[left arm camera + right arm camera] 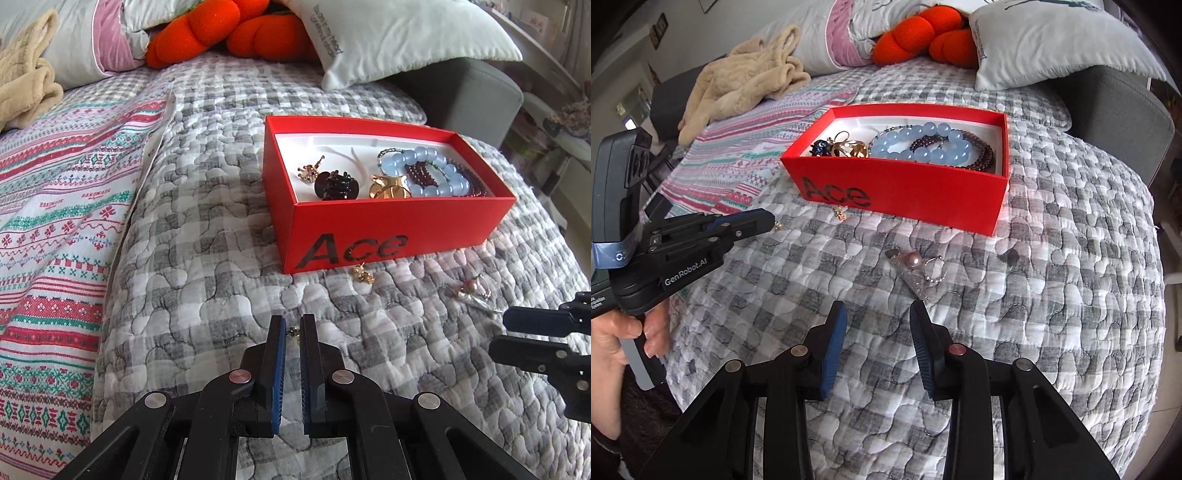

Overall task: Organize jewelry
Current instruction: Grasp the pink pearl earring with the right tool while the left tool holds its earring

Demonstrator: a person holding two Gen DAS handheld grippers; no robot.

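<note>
A red "Ace" box [369,236] [908,188] sits on the checked quilt and holds a blue bead bracelet [428,166] [923,144], a dark red bead bracelet, a gold clip [388,188] and a black hair claw [336,186]. My left gripper [293,328] is nearly shut around a small dark earring [293,332] at its tips. A gold earring [364,275] [841,213] lies in front of the box. A pink pearl piece [913,260] and a ring [932,271] lie ahead of my open, empty right gripper [879,314].
Pillows [1052,40], an orange plush [923,33] and a beige blanket [742,85] lie at the bed's far end. A patterned striped cloth [55,221] covers the left side. The bed edge drops off at the right.
</note>
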